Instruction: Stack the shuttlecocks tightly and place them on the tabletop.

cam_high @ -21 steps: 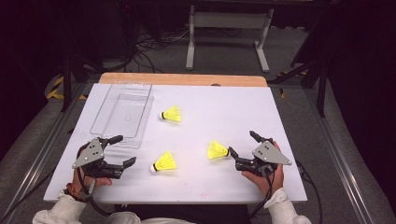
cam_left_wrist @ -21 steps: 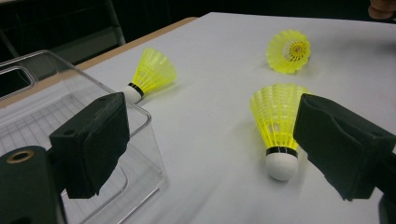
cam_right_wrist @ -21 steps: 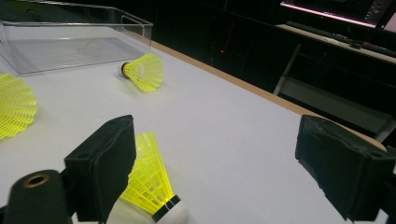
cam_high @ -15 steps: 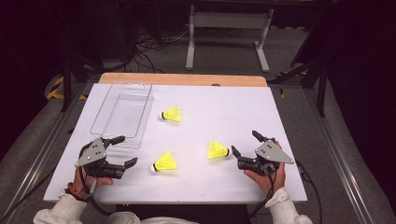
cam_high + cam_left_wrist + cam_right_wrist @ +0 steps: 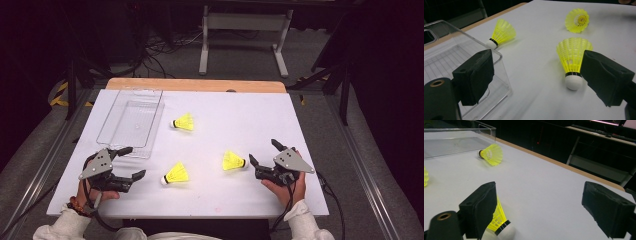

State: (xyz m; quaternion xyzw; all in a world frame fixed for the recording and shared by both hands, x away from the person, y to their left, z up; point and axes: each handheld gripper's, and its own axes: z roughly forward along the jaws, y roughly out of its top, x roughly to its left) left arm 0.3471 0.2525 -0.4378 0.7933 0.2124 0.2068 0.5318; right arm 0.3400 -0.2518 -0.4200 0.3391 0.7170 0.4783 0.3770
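Three yellow shuttlecocks lie on the white table (image 5: 300, 130). One shuttlecock (image 5: 184, 122) rests beside the clear tray (image 5: 111, 131). A second shuttlecock (image 5: 176, 173) lies just right of my left gripper (image 5: 134, 161), which is open and holds nothing. In the left gripper view this shuttlecock (image 5: 573, 60) lies close to the right jaw of the left gripper (image 5: 536, 60), cork toward me. The third shuttlecock (image 5: 233, 161) lies just left of my right gripper (image 5: 262, 151), also open. In the right gripper view it (image 5: 500, 221) sits partly behind the left jaw of the right gripper (image 5: 541, 192).
The clear plastic tray (image 5: 501, 60) stands at the table's left, close to the left gripper's left jaw, with nothing in it. A wooden strip (image 5: 200, 85) edges the far side of the table. Metal rails (image 5: 360, 170) run along both sides, and a stand (image 5: 240, 30) stands beyond.
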